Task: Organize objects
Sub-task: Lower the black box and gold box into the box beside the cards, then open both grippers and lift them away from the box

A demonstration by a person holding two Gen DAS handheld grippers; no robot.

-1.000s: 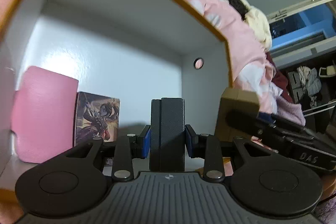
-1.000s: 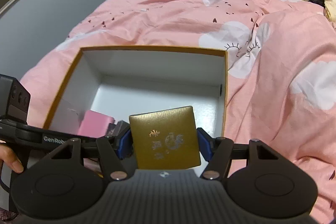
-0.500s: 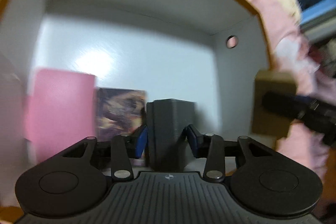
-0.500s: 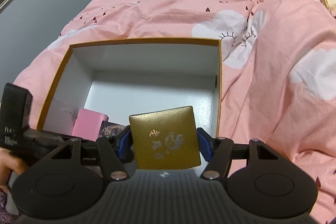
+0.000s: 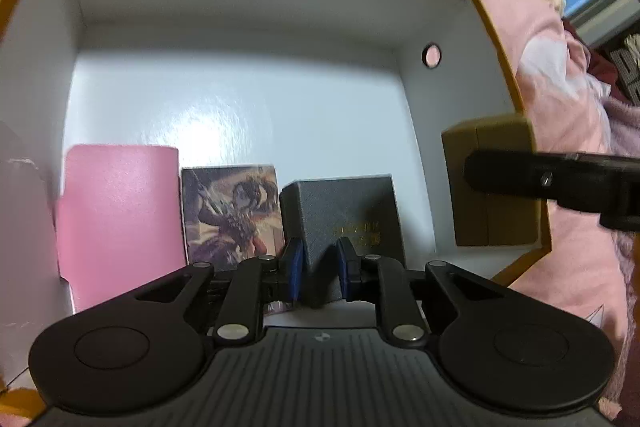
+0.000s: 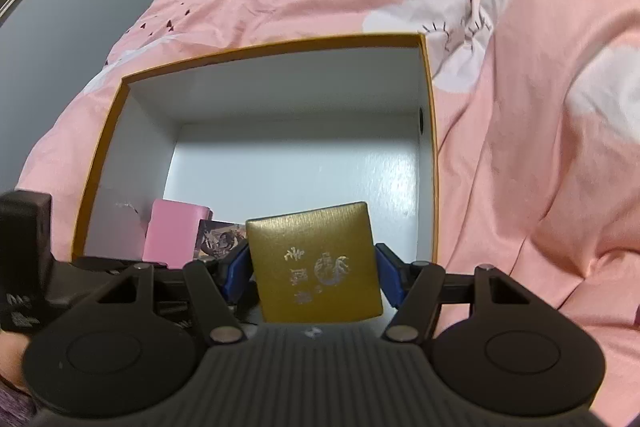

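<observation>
A bed under a pink duvet (image 6: 520, 107) printed with white clouds fills the room, and on it sits an open storage box (image 6: 280, 45) with an orange rim and white inside walls.

The box holds a row along its near wall: a pink box (image 5: 120, 223) at the left, an illustrated card box (image 5: 230, 211) just beside it, then a dark grey box (image 5: 344, 207) with faint gold lettering. Most of the white floor beyond them is bare.

The left claw (image 5: 319, 267) is low inside the storage box, and its jaws are closing with the near corner of the dark grey box between the blue pads; the pads seem to pinch that corner edge, though how firmly I cannot tell. The right claw (image 6: 312, 275) holds a gold box (image 6: 316, 263) with silver embossing, pads pressed on both its sides, poised above the near right part of the storage box.

The main risk, as I judge it, is the grey box: a grip on a corner is poor, so it could twist or tip against the card box and knock the row askew. The gold box hangs close to the left claw's body, so lowering it now could cause a clash. The soft duvet could also let the storage box tilt under a push.
</observation>
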